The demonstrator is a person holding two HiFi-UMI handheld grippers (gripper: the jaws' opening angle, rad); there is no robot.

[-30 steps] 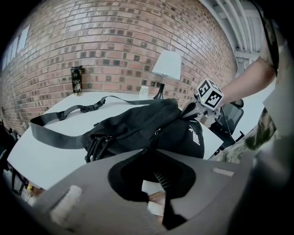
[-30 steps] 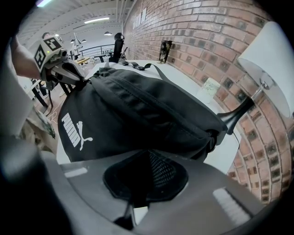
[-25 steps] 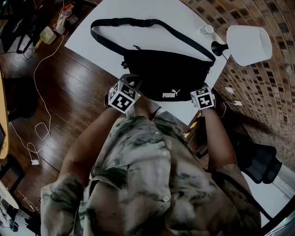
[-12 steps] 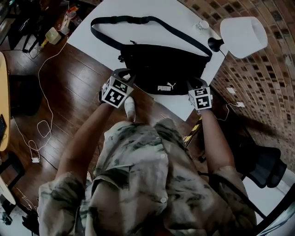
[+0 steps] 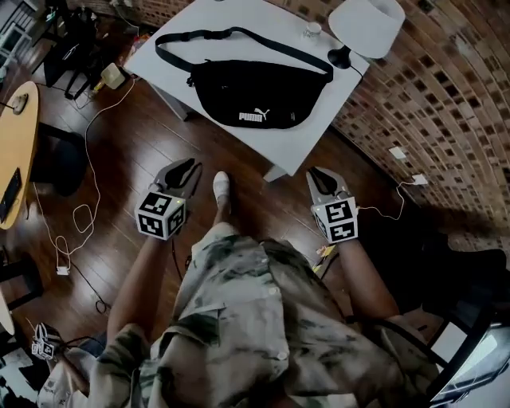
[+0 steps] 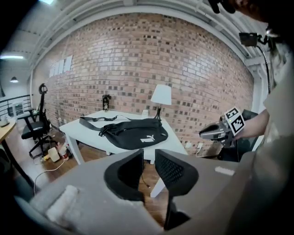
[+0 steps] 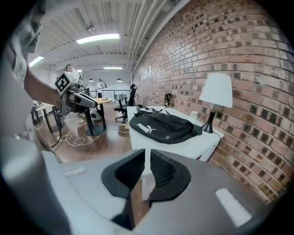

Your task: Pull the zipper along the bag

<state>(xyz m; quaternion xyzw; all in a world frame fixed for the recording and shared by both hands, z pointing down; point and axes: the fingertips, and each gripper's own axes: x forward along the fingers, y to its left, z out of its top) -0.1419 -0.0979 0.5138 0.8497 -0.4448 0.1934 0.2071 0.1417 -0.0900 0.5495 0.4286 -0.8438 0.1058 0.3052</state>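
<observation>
**A:** Where's the bag?

**B:** The black bag (image 5: 245,94) lies flat on the white table (image 5: 312,137), with its white logo on the side toward me. Its strap (image 5: 231,35) loops across the tabletop behind it. I can't make out the zipper pull from here; it's too small.

**A:** What else is on the table?

**B:** A lamp (image 5: 365,22) with a white shade stands at the corner by the brick wall (image 5: 446,103), and a small white cup (image 5: 311,30) sits just beside it.

**A:** And your tools?

**B:** Both hang over the wooden floor (image 5: 119,151), well apart from the table and pointing toward it. The left tool (image 5: 182,170) is opening; I see a clear gap between its jaws with nothing in it. The right tool (image 5: 319,177) shows only a narrow slit, also with nothing in it. Neither one touches the bag.

**A:** Anything between them?

**B:** My own foot in a white shoe (image 5: 221,188), on the floor near the table's edge. A white cable (image 5: 80,213) trails over the boards off to my left.
</observation>
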